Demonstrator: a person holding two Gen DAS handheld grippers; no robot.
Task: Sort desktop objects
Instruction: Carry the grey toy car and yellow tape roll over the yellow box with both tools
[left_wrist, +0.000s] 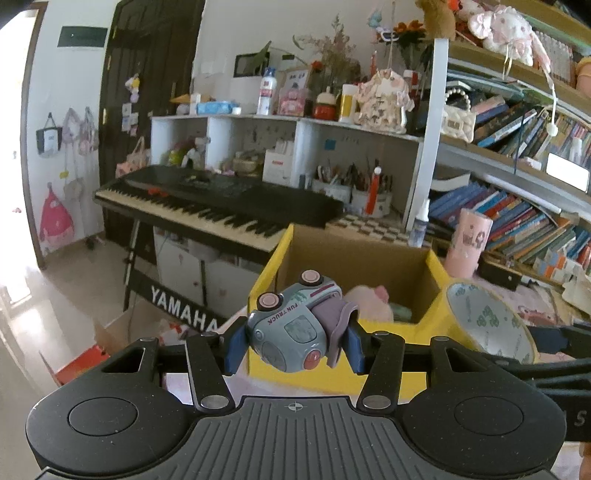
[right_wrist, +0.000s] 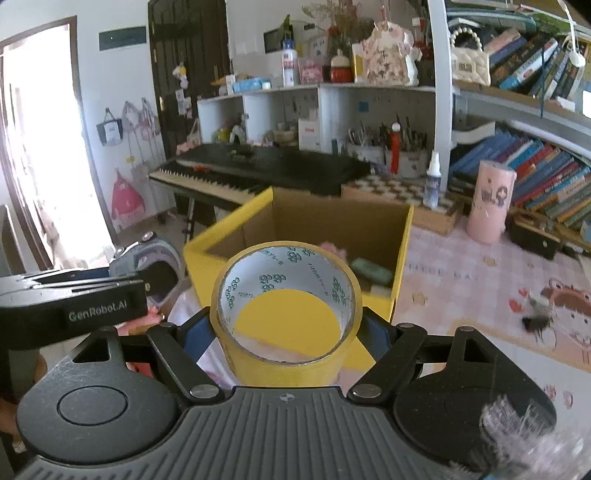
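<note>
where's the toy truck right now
The toy truck is clamped in the left tool, held just in front of the yellow box. In the right wrist view it shows at the left edge, left of the tape roll.

1. A grey toy truck (left_wrist: 291, 325) with pink wheels, lettered "FUN TRUCK", lay tipped on its side, held in front of the box.
2. A yellow tape roll (right_wrist: 286, 306) stood on edge, hole facing the camera.
3. An open yellow cardboard box (right_wrist: 295, 236) held a pink plush.
</note>
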